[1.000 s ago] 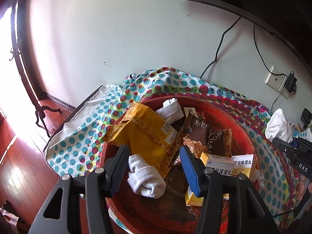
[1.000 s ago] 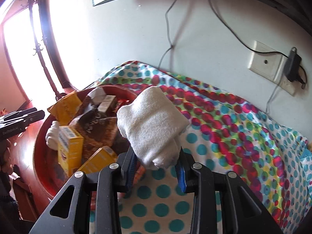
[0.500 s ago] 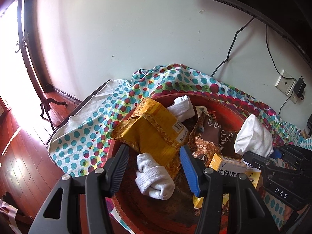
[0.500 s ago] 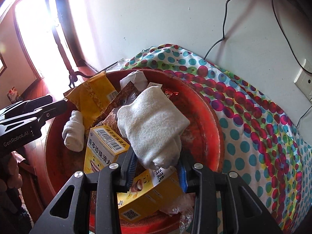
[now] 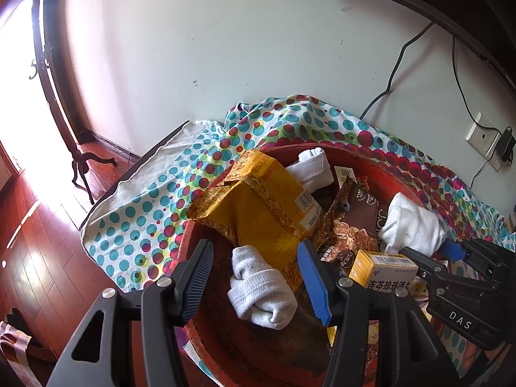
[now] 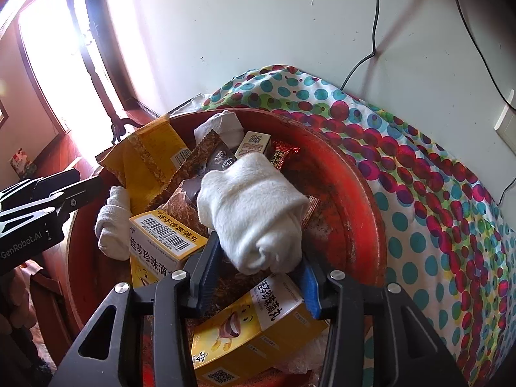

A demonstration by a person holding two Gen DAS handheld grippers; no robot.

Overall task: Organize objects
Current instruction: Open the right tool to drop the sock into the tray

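A red basin (image 5: 371, 158) on a polka-dot cloth (image 5: 145, 213) holds a yellow packet (image 5: 258, 213), brown snack packets (image 5: 361, 203), yellow medicine boxes (image 6: 161, 242) and rolled white socks. My right gripper (image 6: 259, 254) hangs over the basin's near side with a white sock roll (image 6: 254, 213) between its blue pads. Its jaws are opening, and the pads still touch the roll's sides. My left gripper (image 5: 254, 251) stands open above another sock roll (image 5: 261, 287) at the basin's left, touching nothing. A third sock (image 5: 311, 167) lies at the basin's back.
A second yellow box (image 6: 258, 322) lies under the right gripper. The cloth (image 6: 451, 193) runs on to the right of the basin. Black cables and a wall socket (image 5: 482, 138) are on the wall behind. Wooden floor and a dark stand (image 5: 80, 167) are at the left.
My right gripper carried the white sock roll leftward from over the cloth to over the basin and its jaws have widened a little. The left gripper stayed open over the basin.
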